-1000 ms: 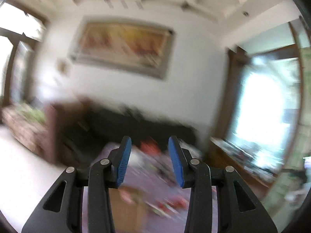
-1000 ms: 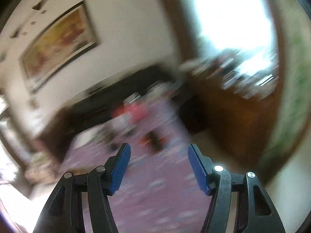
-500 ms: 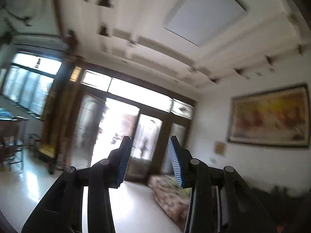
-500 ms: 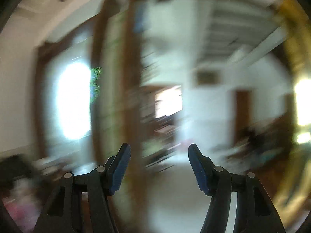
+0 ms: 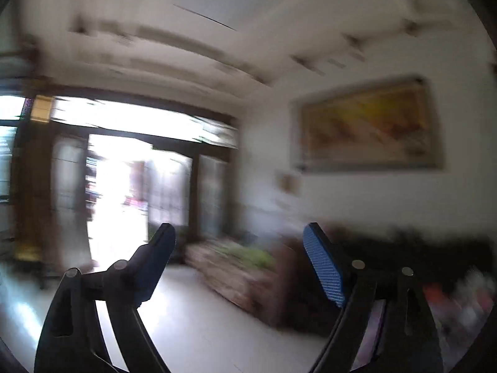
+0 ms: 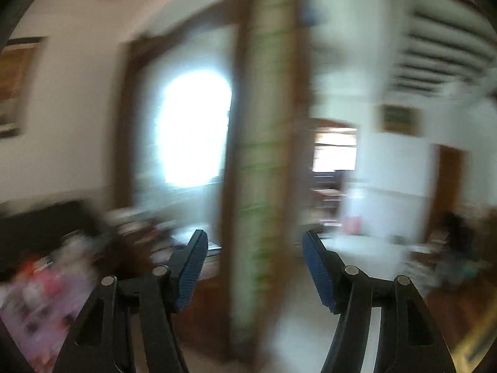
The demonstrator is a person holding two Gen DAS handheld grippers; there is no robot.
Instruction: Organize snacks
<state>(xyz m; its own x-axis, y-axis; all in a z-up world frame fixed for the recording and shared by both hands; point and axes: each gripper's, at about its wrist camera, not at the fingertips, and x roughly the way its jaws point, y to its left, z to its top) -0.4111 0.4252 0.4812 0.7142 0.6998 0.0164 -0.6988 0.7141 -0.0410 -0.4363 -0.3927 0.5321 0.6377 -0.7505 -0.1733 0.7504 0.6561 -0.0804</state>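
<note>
My left gripper (image 5: 239, 236) points level into the room, its jaws opening wide with nothing between them. My right gripper (image 6: 253, 242) also points out into the room, its jaws opening, empty. Blurred snack packets (image 6: 40, 283) lie on a purple-clothed table (image 6: 28, 335) at the lower left of the right wrist view. The same table's edge (image 5: 369, 332) and a smear of packets (image 5: 462, 304) show at the lower right of the left wrist view. Both grippers are away from the snacks.
A patterned sofa (image 5: 236, 267) and dark sofa (image 5: 419, 248) stand under a framed painting (image 5: 369, 127). Bright glass doors (image 5: 124, 192) lie left. A wooden pillar (image 6: 261, 155), a cluttered wooden sideboard (image 6: 186, 248) and a doorway (image 6: 334, 155) face the right gripper. Pale floor (image 5: 202, 326) lies below.
Both grippers swung up off the purple table toward the room; the left one then turned back right and its jaws spread much wider. The right jaws widened slightly.
</note>
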